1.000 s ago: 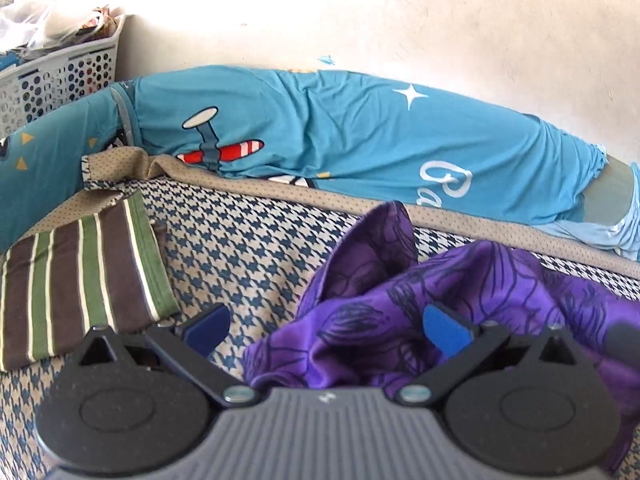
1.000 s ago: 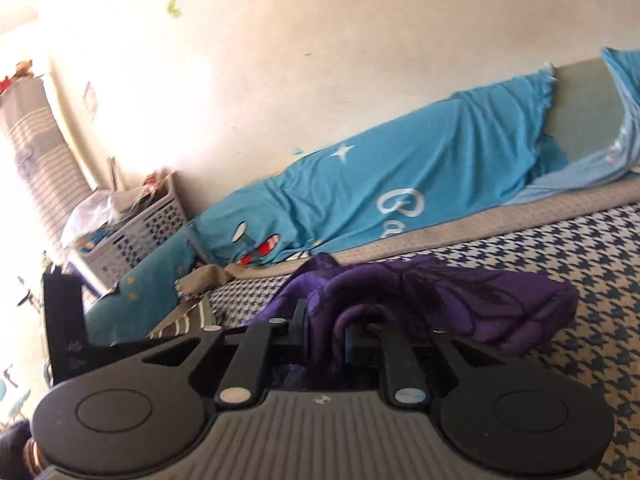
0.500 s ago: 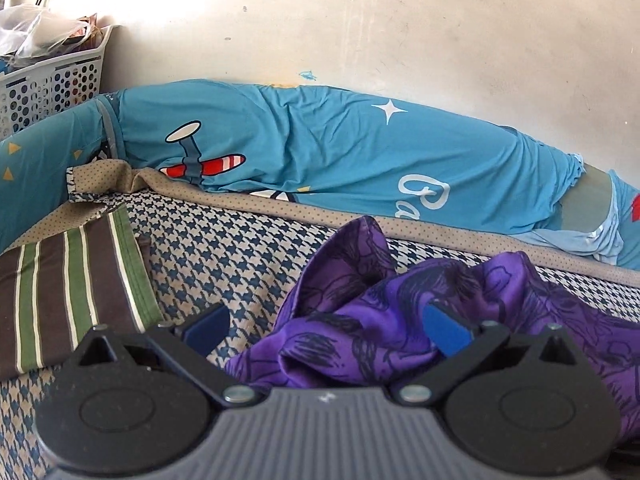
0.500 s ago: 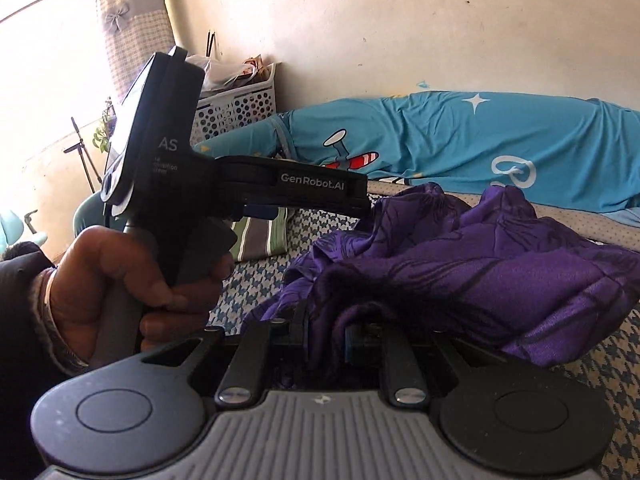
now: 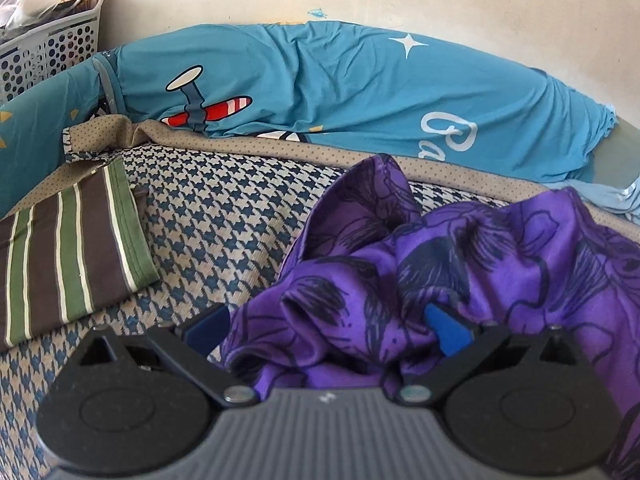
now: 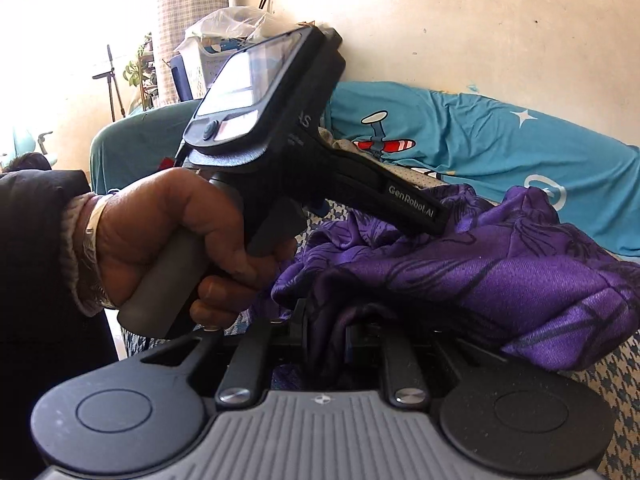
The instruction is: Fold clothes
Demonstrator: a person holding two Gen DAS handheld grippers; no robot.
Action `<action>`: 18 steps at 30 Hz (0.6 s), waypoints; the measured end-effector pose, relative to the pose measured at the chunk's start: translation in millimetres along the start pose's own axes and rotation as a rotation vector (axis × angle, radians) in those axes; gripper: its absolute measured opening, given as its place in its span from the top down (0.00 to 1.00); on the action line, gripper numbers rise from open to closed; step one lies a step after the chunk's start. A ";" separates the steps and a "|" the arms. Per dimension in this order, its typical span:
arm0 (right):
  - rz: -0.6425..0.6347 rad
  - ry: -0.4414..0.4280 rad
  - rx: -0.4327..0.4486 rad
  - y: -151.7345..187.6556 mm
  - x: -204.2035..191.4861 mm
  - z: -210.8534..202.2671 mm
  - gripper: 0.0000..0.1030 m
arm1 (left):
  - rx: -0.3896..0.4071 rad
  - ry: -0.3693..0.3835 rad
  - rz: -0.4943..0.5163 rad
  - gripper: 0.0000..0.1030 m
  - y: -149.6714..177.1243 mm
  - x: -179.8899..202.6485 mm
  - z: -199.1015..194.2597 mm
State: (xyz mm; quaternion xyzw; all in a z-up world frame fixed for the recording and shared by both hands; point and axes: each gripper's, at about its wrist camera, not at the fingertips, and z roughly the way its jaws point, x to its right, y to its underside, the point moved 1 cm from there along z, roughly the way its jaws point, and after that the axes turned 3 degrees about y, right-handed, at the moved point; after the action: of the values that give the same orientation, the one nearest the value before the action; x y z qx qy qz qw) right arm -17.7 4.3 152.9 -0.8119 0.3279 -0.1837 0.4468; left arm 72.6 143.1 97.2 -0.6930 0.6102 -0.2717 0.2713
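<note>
Houndstooth bedcover (image 5: 224, 216) carried the crumpled purple floral garment (image 5: 460, 264), onto which the wide-open left gripper (image 5: 324, 326) had sunk while the right gripper (image 6: 328, 334), pinching a fold, began loosening, so spreading seemed next.

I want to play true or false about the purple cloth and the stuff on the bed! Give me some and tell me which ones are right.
1. The purple cloth is folded flat and neat. False: it lies crumpled in a heap.
2. The right tongs have purple cloth between them. True; their jaws are opening a little.
3. The left tongs are squeezed shut on the cloth. False: they stand wide open, with cloth bunched between them.
4. A striped green and brown cloth lies folded on the checked bed cover. True.
5. The long blue pillow has a red-winged plane on it. True.
6. The white basket sits on the purple cloth. False: it stands off by the wall.
</note>
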 end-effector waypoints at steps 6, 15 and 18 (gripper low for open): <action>0.059 -0.009 0.019 -10.5 16.7 -7.4 0.77 | -0.021 -0.024 0.014 0.00 2.6 -1.7 7.3; -0.022 0.026 0.049 -16.6 5.2 -35.2 0.73 | -0.048 -0.028 -0.001 0.00 3.3 -4.7 10.3; -0.049 0.032 0.046 -15.2 -0.2 -43.6 0.71 | -0.047 -0.033 0.003 0.00 4.2 -4.2 10.7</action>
State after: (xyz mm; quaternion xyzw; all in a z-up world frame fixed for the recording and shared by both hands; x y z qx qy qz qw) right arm -38.1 -16.0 189.0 -0.8062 0.3107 -0.2150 0.4554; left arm 76.8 147.3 86.6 -0.7027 0.6128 -0.2455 0.2656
